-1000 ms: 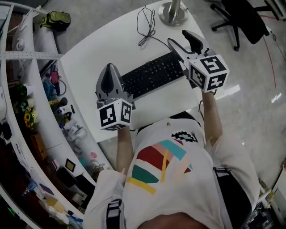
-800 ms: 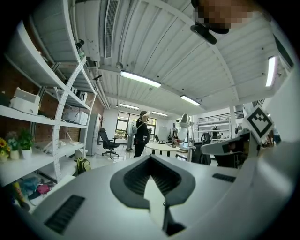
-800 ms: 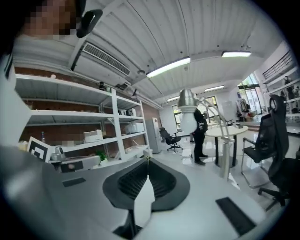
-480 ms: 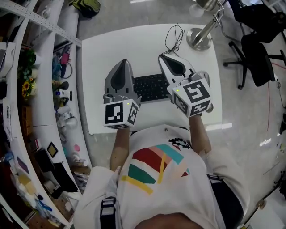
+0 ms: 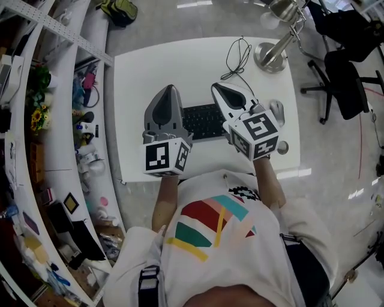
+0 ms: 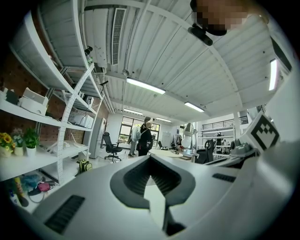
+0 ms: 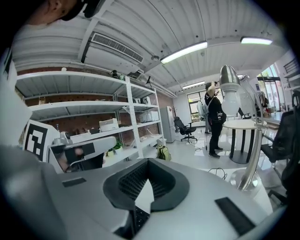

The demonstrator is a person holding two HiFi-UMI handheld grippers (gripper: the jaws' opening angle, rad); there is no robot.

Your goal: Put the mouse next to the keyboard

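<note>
Grey mouse (image 5: 276, 111) near keyboard (image 5: 204, 122), shelves (image 5: 60, 168) holding clutter (image 5: 79, 128)

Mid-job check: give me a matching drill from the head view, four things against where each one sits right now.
Things:
1. keyboard
2. mouse
3. lamp base
4. backpack

Places:
A. on the floor past the far left corner of the table
B. on the table, just right of the right gripper
C. at the table's far right corner
D. mid-table, between the left gripper and the right gripper

Pairs: 1-D, 2-B, 3-C, 4-A
</note>
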